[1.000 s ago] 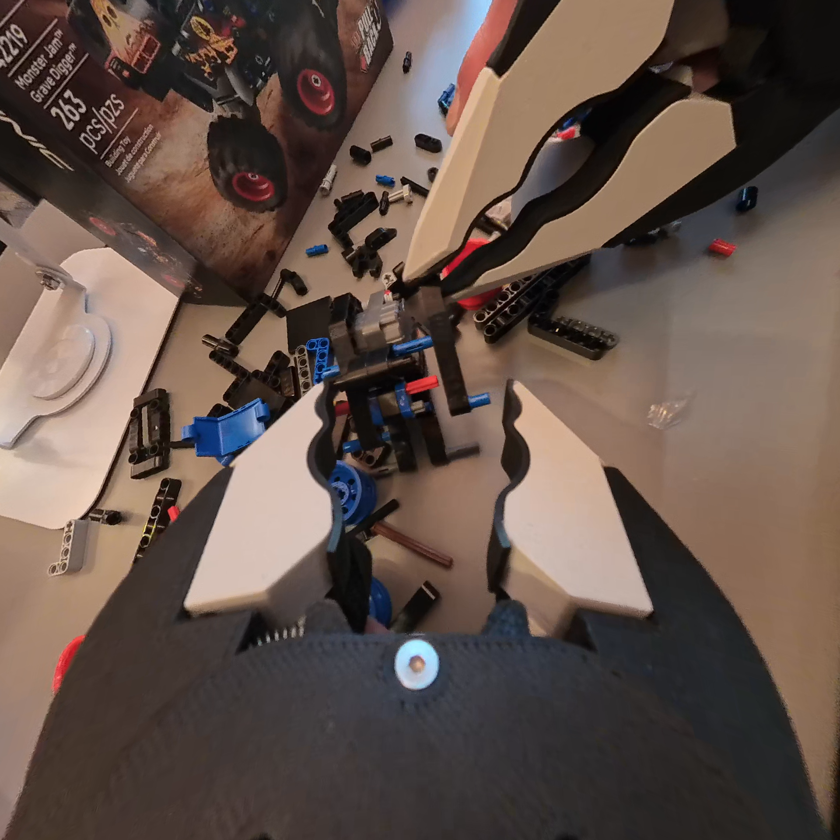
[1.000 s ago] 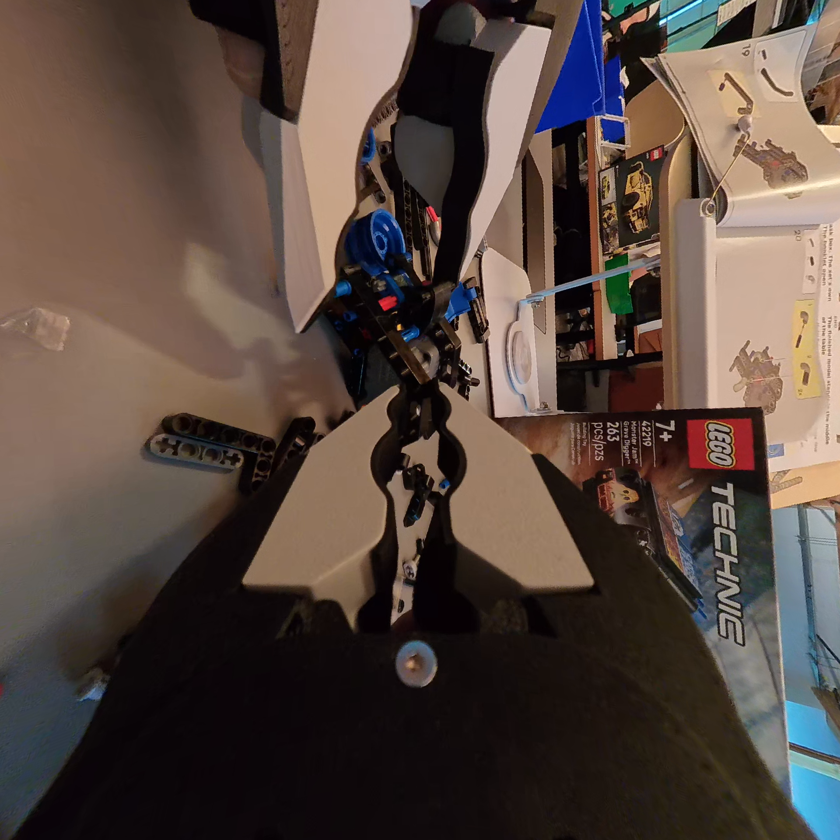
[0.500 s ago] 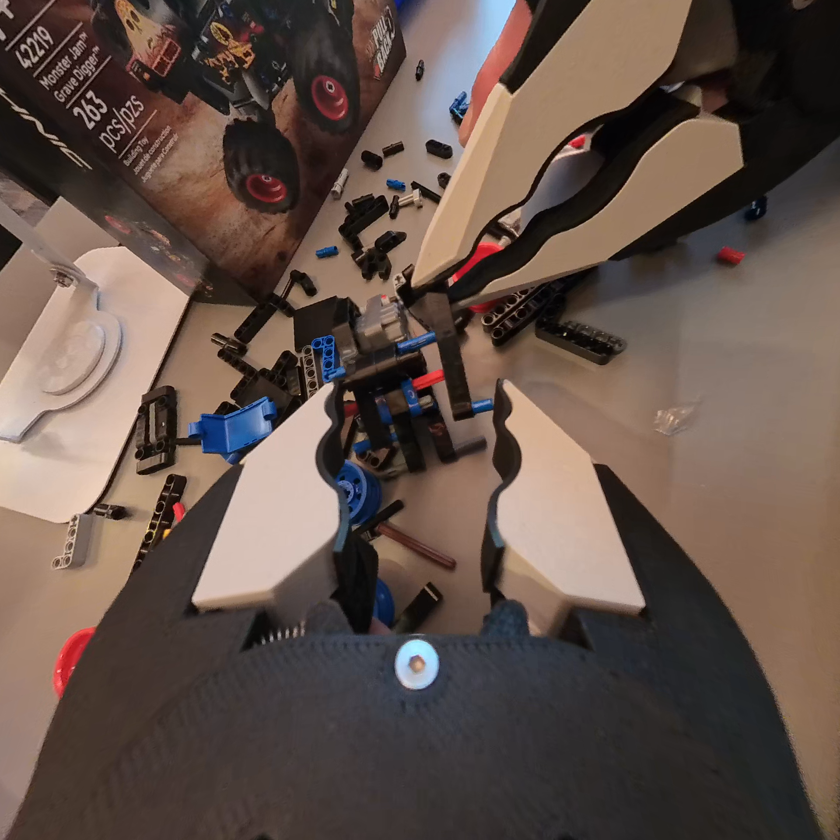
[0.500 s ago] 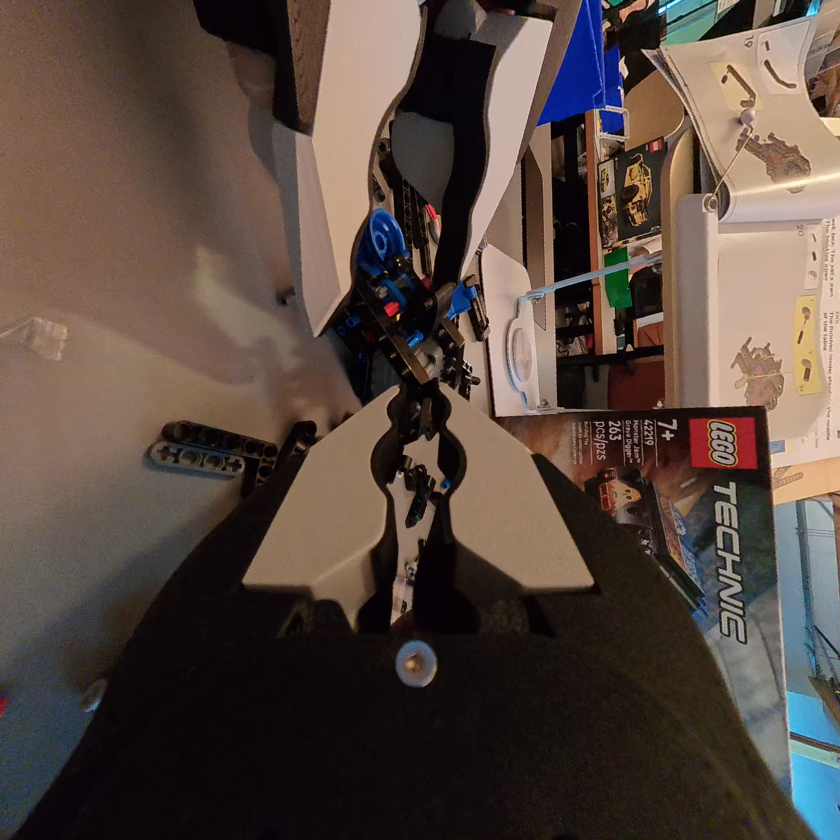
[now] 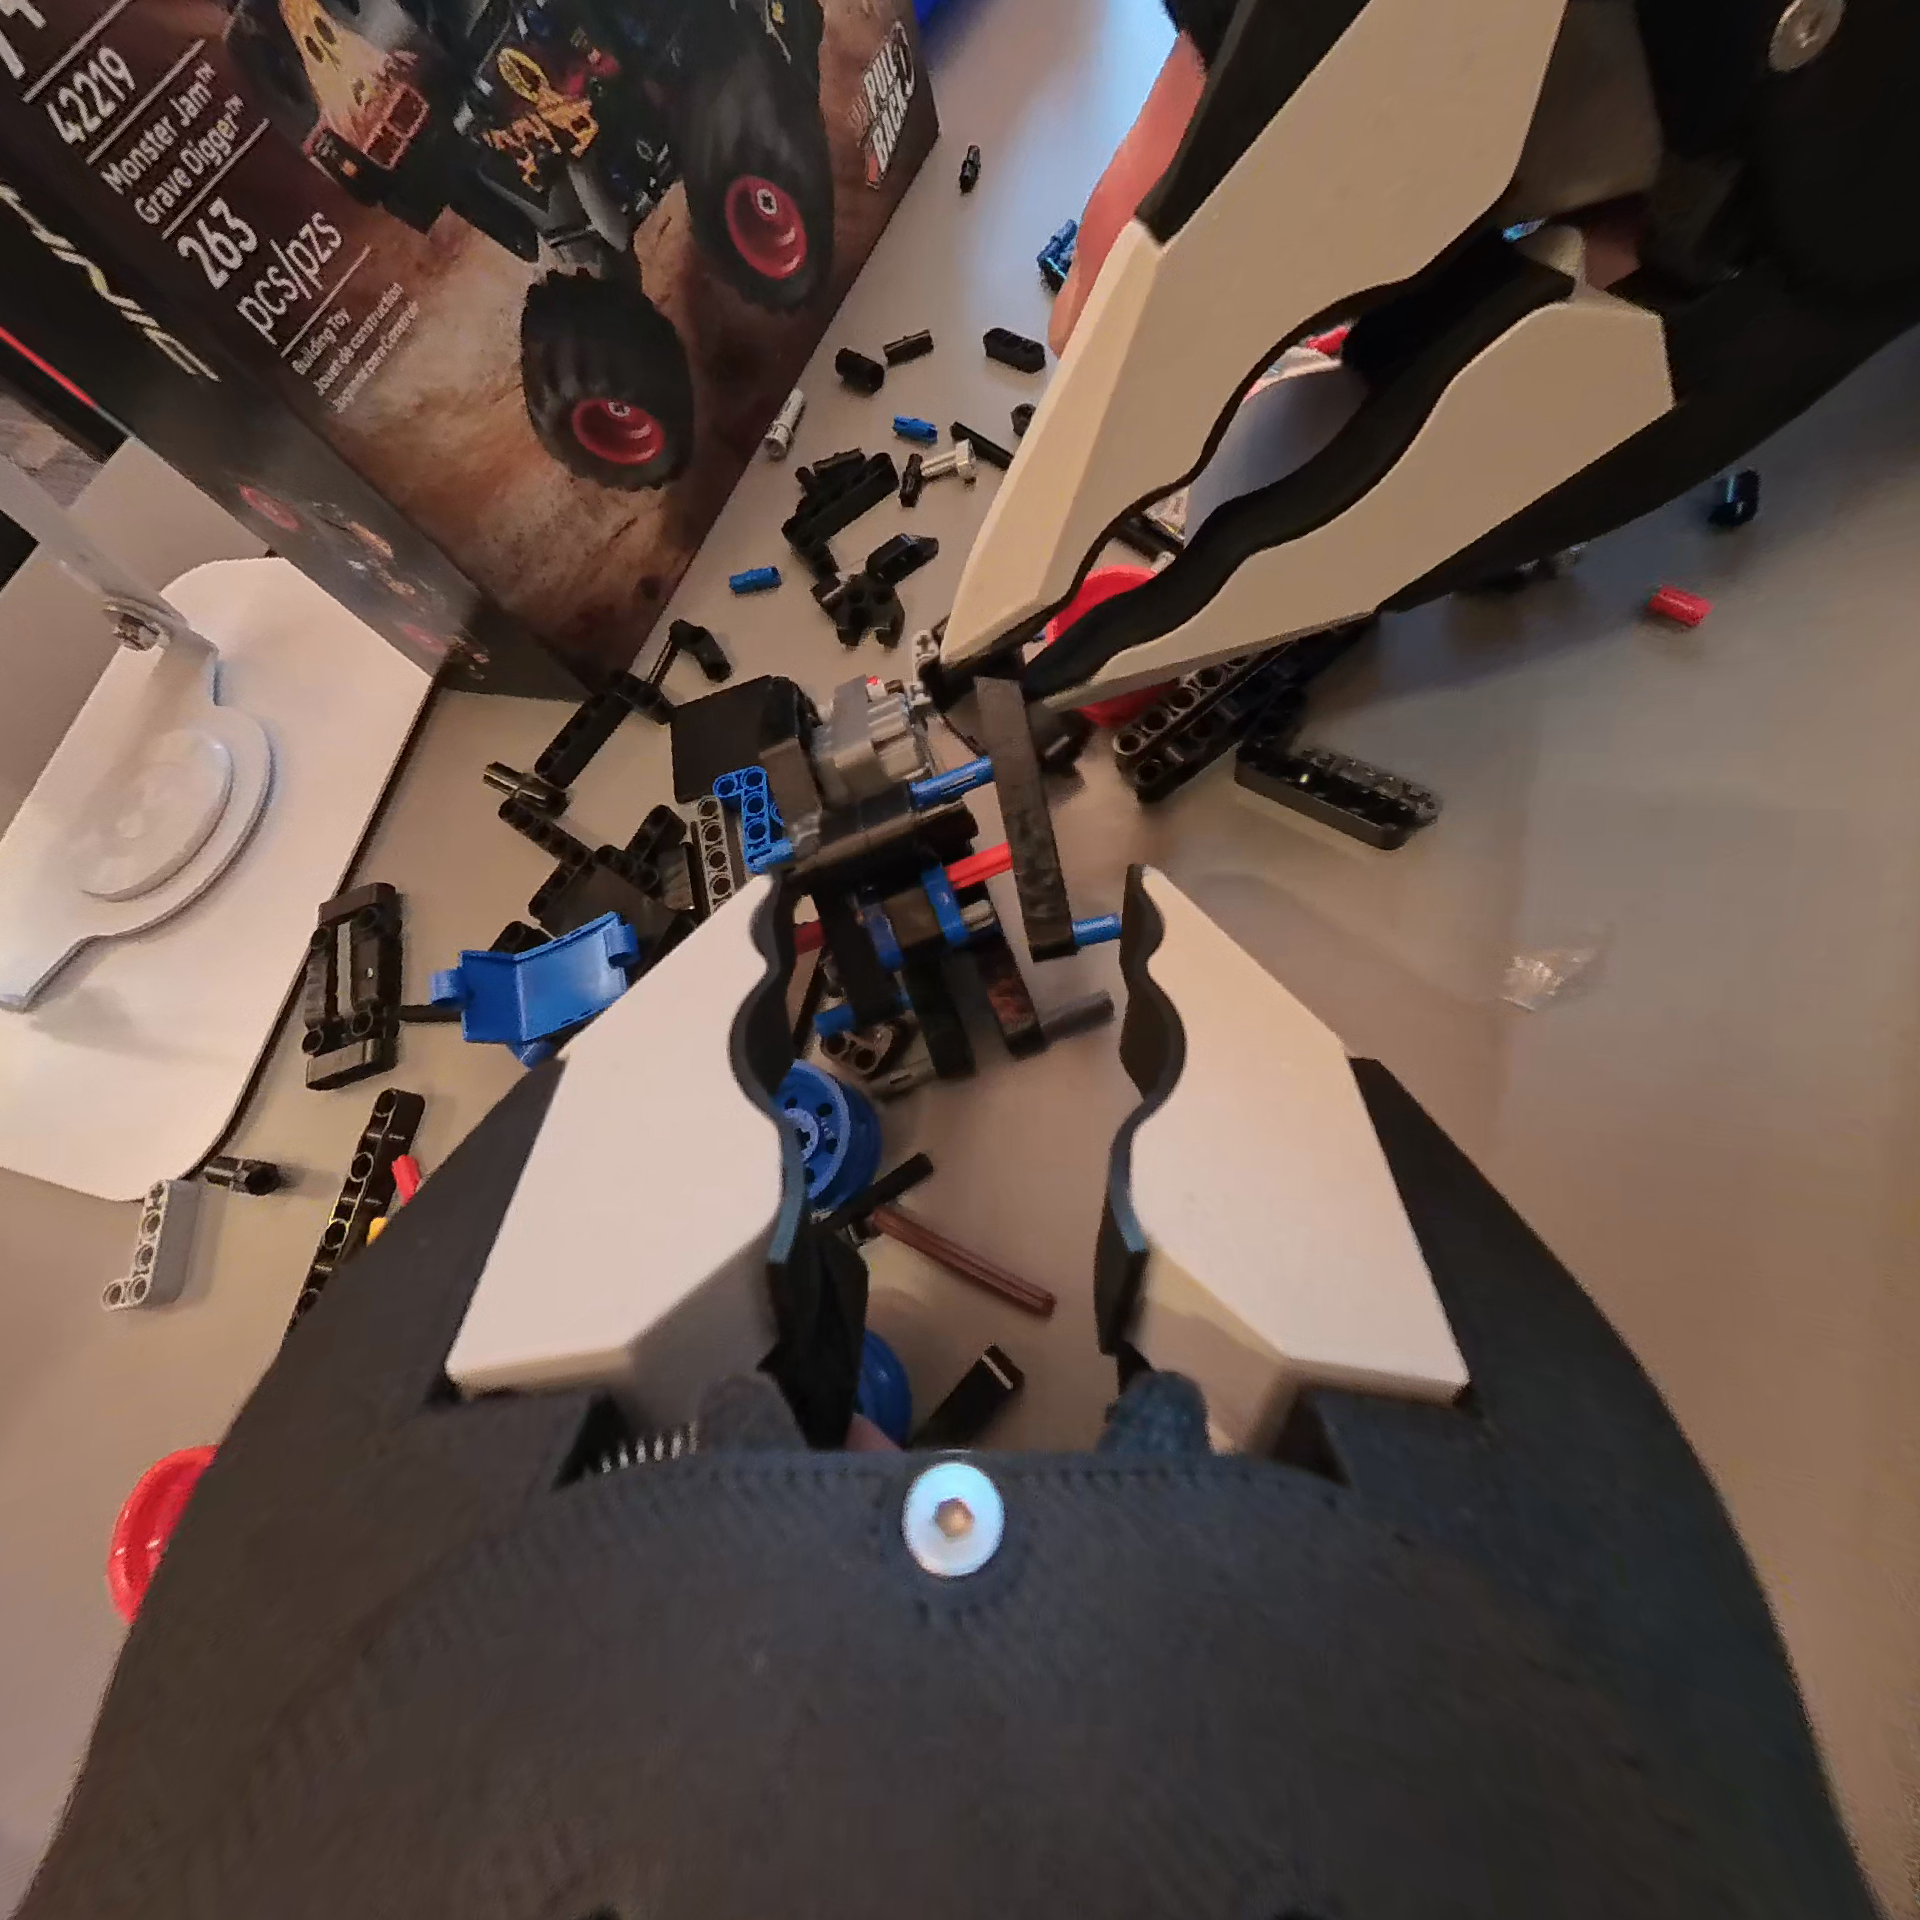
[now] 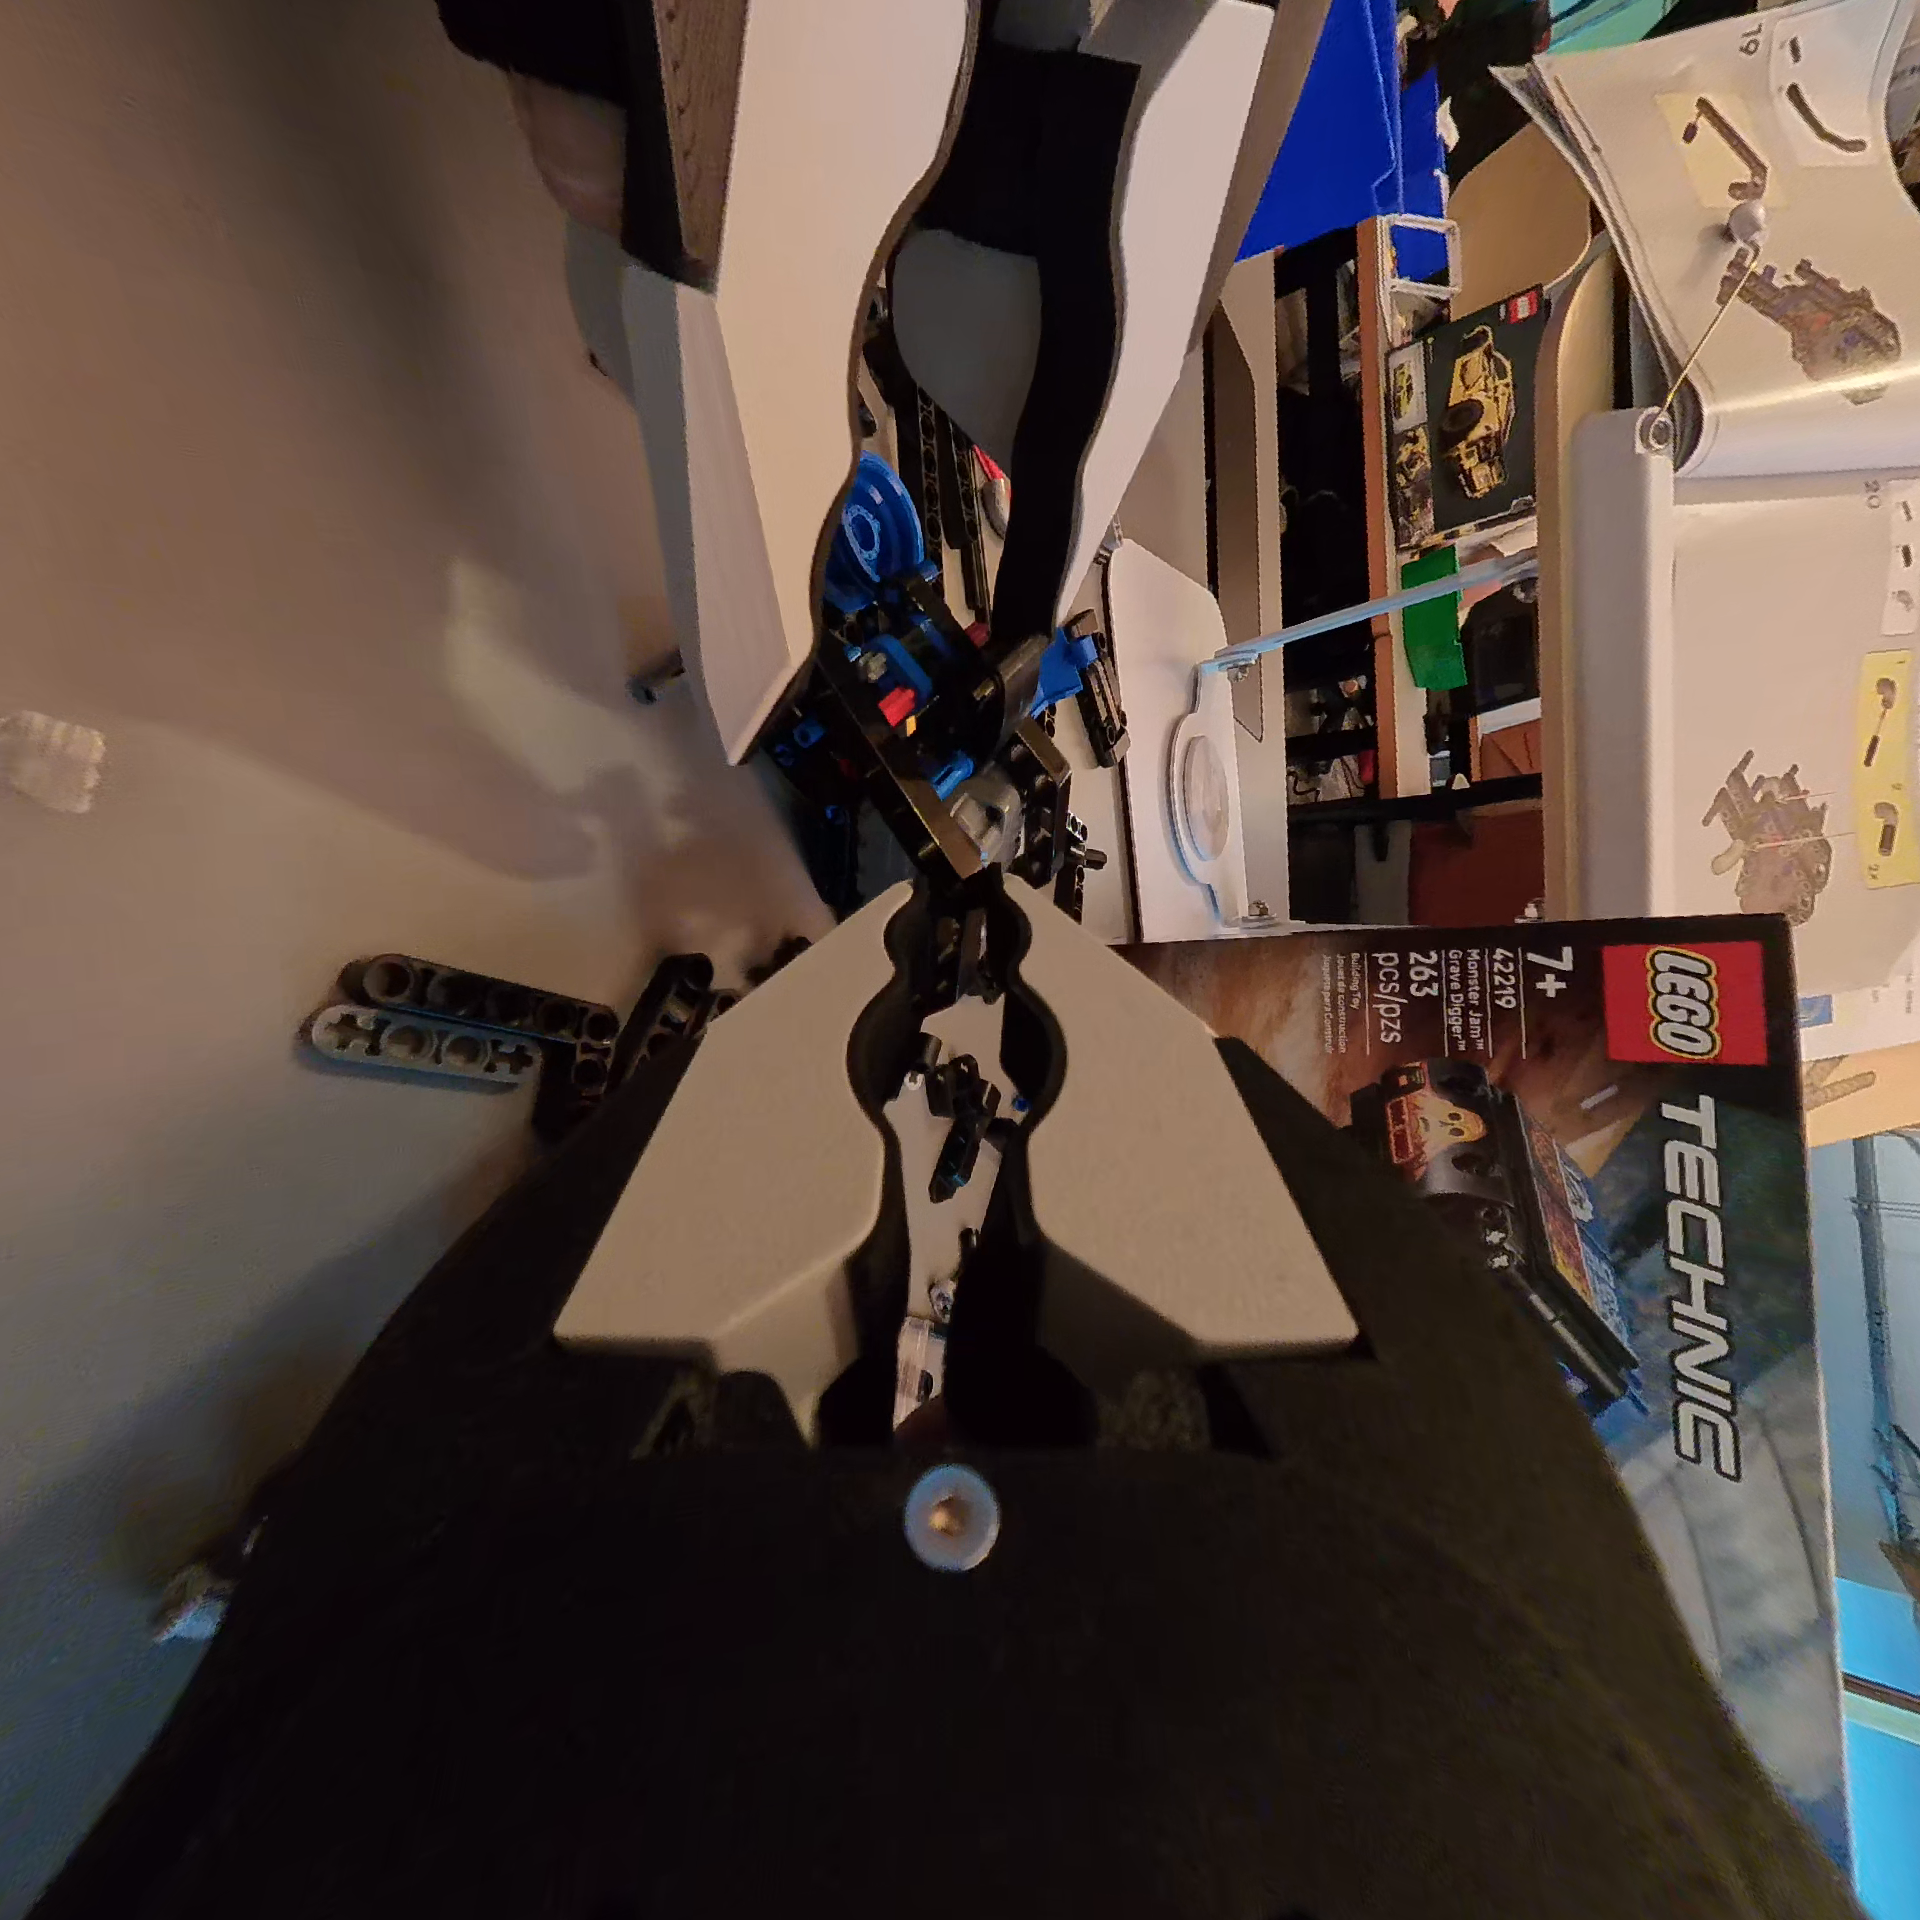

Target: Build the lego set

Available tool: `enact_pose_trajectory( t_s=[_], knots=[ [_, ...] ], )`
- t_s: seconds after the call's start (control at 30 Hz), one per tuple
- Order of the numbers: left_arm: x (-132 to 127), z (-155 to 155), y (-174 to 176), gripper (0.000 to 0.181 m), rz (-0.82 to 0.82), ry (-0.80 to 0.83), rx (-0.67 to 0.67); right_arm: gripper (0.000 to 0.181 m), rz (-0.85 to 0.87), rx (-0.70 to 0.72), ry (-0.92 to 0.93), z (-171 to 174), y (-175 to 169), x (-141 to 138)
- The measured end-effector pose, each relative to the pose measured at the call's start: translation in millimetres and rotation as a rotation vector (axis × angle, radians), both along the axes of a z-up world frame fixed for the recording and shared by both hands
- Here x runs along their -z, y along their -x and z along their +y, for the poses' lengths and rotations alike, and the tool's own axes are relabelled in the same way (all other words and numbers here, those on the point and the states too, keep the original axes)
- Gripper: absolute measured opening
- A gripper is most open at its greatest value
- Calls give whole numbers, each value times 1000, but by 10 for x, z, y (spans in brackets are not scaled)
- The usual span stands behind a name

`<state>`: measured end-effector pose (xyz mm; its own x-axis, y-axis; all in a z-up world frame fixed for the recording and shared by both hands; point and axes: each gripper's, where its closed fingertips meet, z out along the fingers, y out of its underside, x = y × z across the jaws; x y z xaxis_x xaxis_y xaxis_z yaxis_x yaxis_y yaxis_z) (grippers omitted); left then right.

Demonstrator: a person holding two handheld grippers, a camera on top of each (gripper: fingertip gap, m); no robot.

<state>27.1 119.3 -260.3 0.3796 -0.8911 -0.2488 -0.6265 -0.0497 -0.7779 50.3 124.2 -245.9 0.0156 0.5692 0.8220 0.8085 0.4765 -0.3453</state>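
A partly built lego assembly (image 5: 904,831) of black beams, blue pins, a red axle and a grey block hangs above the table between both grippers. My left gripper (image 5: 945,899) has its fingers wide, pressed on the assembly's two sides, with a blue pin end against the right pad. My right gripper (image 6: 956,909) is shut on a black beam at the assembly's (image 6: 935,727) end. It enters the left wrist view (image 5: 987,675) from the upper right. The left gripper (image 6: 904,681) shows at the top of the right wrist view.
The lego box (image 5: 468,312) stands at back left, with a white stand base (image 5: 156,831) beside it. Loose black and blue parts (image 5: 852,499) lie scattered. A blue wheel (image 5: 821,1127), brown axle (image 5: 966,1262), blue panel (image 5: 540,987) and black beams (image 5: 1340,795) lie near. An instruction booklet (image 6: 1766,623) stands behind. Only a small space, under 4 cm, lies between the two pairs of fingers.
My left fingers have narrowed slightly around the assembly. Both grippers and the assembly have shifted a little against the box and table. The right grip is unchanged.
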Motion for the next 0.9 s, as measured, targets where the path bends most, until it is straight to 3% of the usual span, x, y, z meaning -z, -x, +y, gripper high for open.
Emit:
enact_pose_trajectory(
  t_s=[0.9],
  knots=[
    [-10, 40, 2, 60, -41, 22, 16, 8, -31, -41, -45, 74, 27, 6]
  ],
)
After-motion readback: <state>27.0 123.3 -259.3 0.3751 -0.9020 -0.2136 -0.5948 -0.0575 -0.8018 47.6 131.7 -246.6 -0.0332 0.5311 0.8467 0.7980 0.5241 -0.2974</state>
